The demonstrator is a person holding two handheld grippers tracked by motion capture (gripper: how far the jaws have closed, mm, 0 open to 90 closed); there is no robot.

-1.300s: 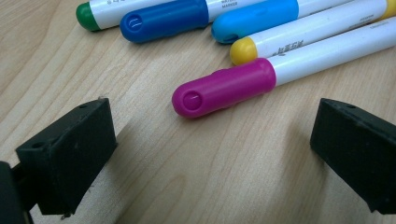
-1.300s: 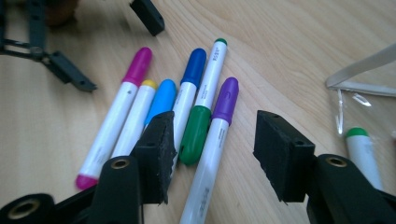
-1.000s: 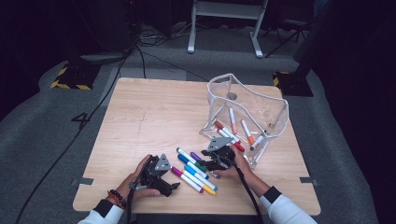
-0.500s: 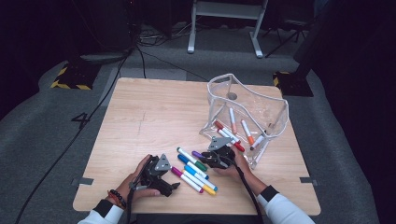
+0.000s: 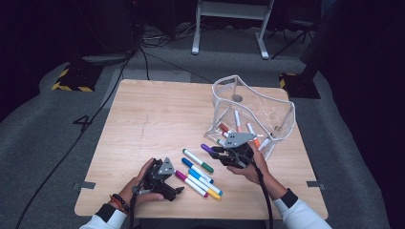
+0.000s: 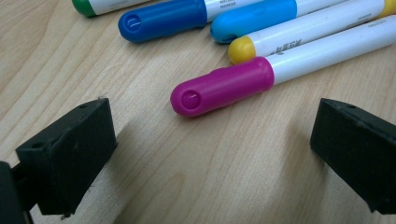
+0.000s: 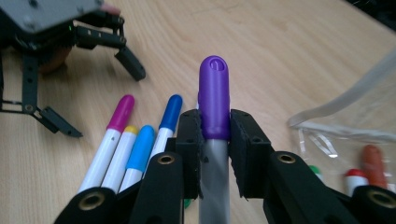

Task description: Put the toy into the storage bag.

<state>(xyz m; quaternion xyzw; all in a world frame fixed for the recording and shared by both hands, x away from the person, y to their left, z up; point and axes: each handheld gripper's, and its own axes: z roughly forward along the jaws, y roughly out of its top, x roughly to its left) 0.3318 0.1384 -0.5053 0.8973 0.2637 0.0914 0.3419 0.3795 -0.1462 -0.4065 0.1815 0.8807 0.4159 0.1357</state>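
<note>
My right gripper (image 5: 217, 153) is shut on a purple-capped marker (image 5: 207, 149), held off the table beside the clear pouch (image 5: 267, 102). Its jaws have just been closing, and in the right gripper view the pads (image 7: 189, 140) clamp the purple marker (image 7: 214, 88) just under its cap. My left gripper (image 5: 177, 191) rests open on the table near the front edge. In the left gripper view a magenta-capped marker (image 6: 224, 86) lies just ahead of the wide-apart jaws, untouched.
Several markers lie in a row on the wooden table (image 5: 153, 114) between the grippers: green (image 5: 198, 161), blue (image 5: 188, 163), light blue, yellow and magenta (image 5: 190, 183). The pouch stands open at the right with several markers (image 5: 237, 120) inside.
My right gripper has shut on the purple marker and lifted it off the table. The left gripper has stayed where it was.
</note>
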